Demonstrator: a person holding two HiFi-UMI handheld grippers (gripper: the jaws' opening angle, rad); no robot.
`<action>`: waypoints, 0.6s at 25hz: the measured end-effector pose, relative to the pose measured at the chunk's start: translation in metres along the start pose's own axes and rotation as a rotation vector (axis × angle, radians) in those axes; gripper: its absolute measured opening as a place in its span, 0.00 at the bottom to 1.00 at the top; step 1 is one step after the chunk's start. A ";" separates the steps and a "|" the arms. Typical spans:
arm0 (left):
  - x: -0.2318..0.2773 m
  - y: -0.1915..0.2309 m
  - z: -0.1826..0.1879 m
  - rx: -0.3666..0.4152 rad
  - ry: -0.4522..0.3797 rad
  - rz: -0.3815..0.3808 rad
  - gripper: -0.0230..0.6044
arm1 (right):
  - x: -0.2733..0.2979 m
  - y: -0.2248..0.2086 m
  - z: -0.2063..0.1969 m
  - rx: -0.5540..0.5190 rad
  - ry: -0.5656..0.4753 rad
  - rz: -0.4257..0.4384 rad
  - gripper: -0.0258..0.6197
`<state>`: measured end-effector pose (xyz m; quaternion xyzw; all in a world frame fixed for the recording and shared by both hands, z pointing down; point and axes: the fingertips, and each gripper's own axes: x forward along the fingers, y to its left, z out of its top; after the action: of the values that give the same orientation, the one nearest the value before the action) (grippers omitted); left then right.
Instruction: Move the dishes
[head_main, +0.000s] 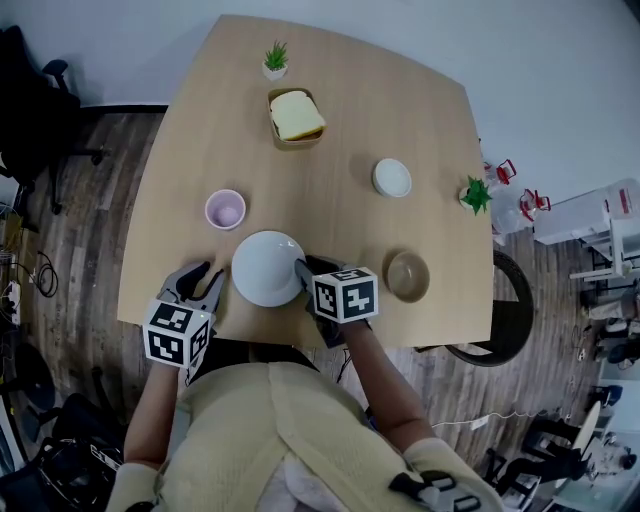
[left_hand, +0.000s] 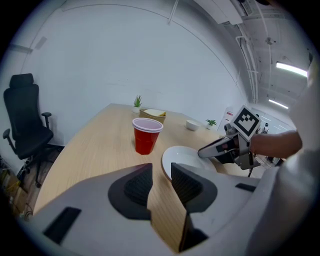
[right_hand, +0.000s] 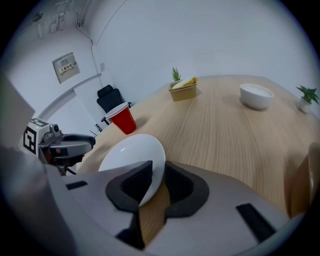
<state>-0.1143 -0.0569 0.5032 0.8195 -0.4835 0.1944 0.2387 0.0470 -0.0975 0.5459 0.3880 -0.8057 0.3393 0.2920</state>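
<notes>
Plate (head_main: 268, 268) set near front edge of table (head_main: 400, 120); its right rim is clamped by right gripper (head_main: 303, 272). Left gripper (head_main: 210, 281) is parted, empty, just beside left rim.

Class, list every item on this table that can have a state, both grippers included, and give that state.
right gripper: shut on the white plate, at its rim.
left gripper: jaws apart, nothing between them.
white plate: rim held by the right gripper.
red cup: upright, looks empty.
white bowl: upright, empty.
brown bowl: upright, empty.
brown box: open, holds something yellow.
</notes>
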 end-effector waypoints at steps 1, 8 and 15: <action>-0.001 0.001 -0.002 -0.004 0.004 0.002 0.20 | 0.000 0.002 -0.001 0.011 0.002 -0.003 0.18; -0.005 0.007 -0.015 -0.022 0.033 0.013 0.20 | 0.003 0.014 -0.005 0.065 0.021 0.001 0.17; -0.008 0.012 -0.023 -0.038 0.048 0.017 0.20 | 0.007 0.031 -0.009 0.110 0.014 0.025 0.16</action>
<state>-0.1302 -0.0431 0.5196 0.8057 -0.4883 0.2066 0.2641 0.0192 -0.0786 0.5469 0.3910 -0.7884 0.3895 0.2715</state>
